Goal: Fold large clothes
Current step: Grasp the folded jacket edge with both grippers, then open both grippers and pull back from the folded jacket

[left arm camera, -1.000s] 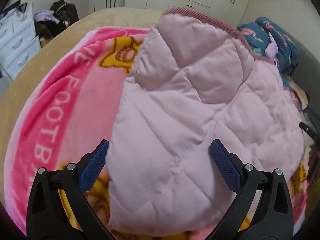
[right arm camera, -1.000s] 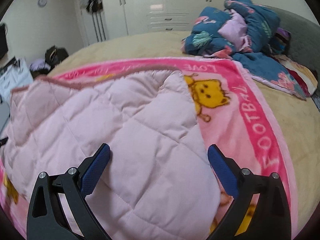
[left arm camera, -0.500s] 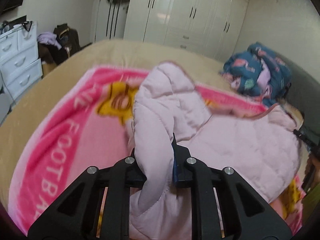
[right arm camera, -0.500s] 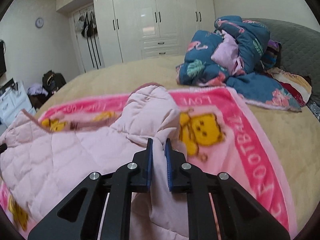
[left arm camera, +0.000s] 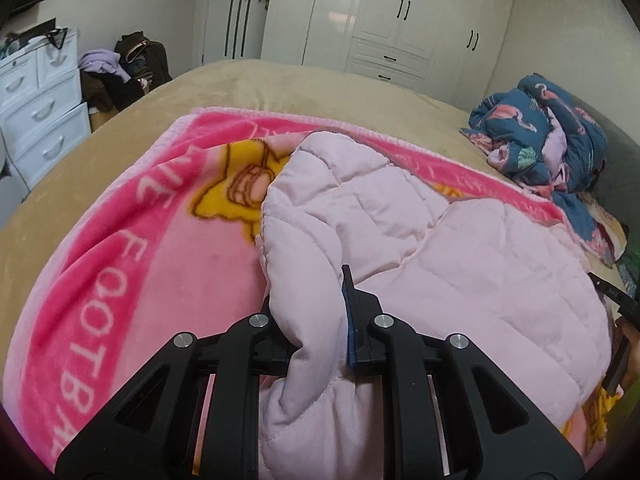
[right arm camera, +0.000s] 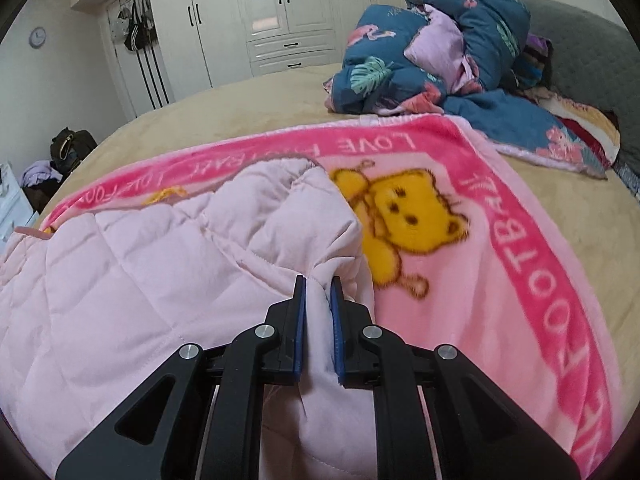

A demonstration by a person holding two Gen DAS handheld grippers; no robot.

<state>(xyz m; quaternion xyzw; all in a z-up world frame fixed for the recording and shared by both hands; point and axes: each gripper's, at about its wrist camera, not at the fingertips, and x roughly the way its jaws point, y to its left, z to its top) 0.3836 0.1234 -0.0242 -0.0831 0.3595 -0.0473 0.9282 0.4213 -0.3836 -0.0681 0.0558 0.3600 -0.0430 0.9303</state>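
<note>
A pale pink quilted jacket [left arm camera: 460, 256] lies on a pink cartoon blanket [left arm camera: 132, 264] spread over the bed. My left gripper [left arm camera: 308, 292] is shut on a thick bunch of the jacket's near edge, and the fabric hides its left finger. In the right wrist view, my right gripper [right arm camera: 318, 300] is shut on a fold of the same jacket [right arm camera: 140, 280] at its right side, next to the yellow bear print [right arm camera: 404, 220]. Both held edges are lifted a little off the blanket [right arm camera: 520, 280].
A heap of blue flamingo-print bedding [right arm camera: 440, 40] sits at the head of the bed by the grey headboard [right arm camera: 580, 52]. White drawers [left arm camera: 36, 108] and a pile of dark bags [left arm camera: 128, 68] stand left of the bed. White wardrobes [left arm camera: 384, 16] line the far wall.
Both grippers went from wide open above the flat jacket to shut on its near edges. The gripped edges have been raised, and the jacket now bunches up toward the far side.
</note>
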